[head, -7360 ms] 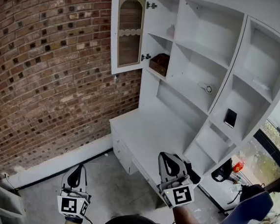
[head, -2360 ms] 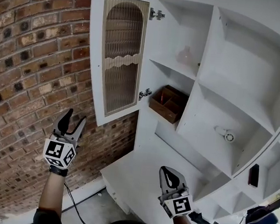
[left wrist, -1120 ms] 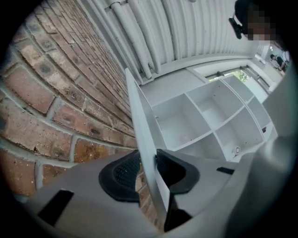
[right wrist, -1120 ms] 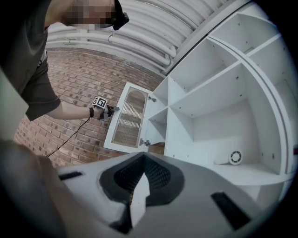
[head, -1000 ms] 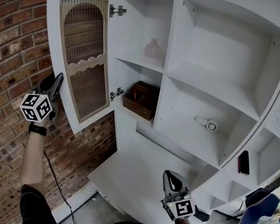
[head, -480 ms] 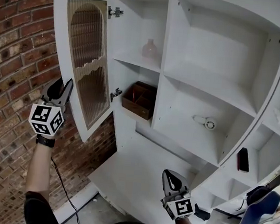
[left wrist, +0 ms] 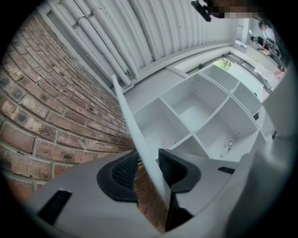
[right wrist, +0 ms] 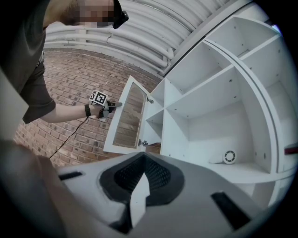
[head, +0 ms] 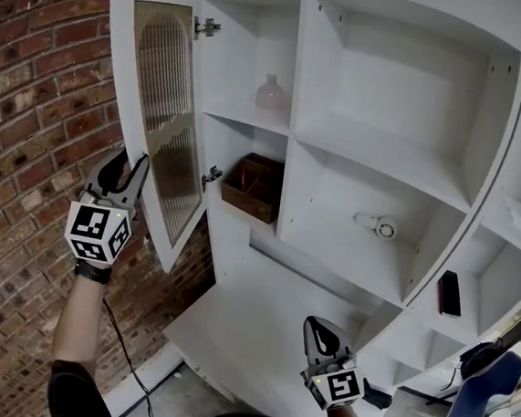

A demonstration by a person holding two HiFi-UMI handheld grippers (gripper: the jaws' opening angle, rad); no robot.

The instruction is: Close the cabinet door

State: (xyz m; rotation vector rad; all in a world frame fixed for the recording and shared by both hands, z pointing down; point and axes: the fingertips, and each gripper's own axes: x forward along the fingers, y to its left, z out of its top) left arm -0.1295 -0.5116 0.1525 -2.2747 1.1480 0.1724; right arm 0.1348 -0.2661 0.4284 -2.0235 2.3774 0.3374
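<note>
Since a second ago the cabinet door (head: 164,130) has swung in off the brick wall (head: 34,89), with my left gripper (head: 130,163) following its free edge. That gripper's jaws have just been opening and now stand half apart astride the edge without clamping it. My right gripper (head: 320,332) hangs low, closed and empty. I judge the swing about half done, so next I should push the door's outer face home against the cabinet (head: 257,56).

Left hand-held gripper (head: 127,163), right hand-held gripper (head: 319,324): grey shells, black ribbed pads (left wrist: 123,169), white marker cubes (head: 98,233). Black wristband (head: 92,272), black cable (head: 113,326), dark sleeve (head: 65,384).
</note>
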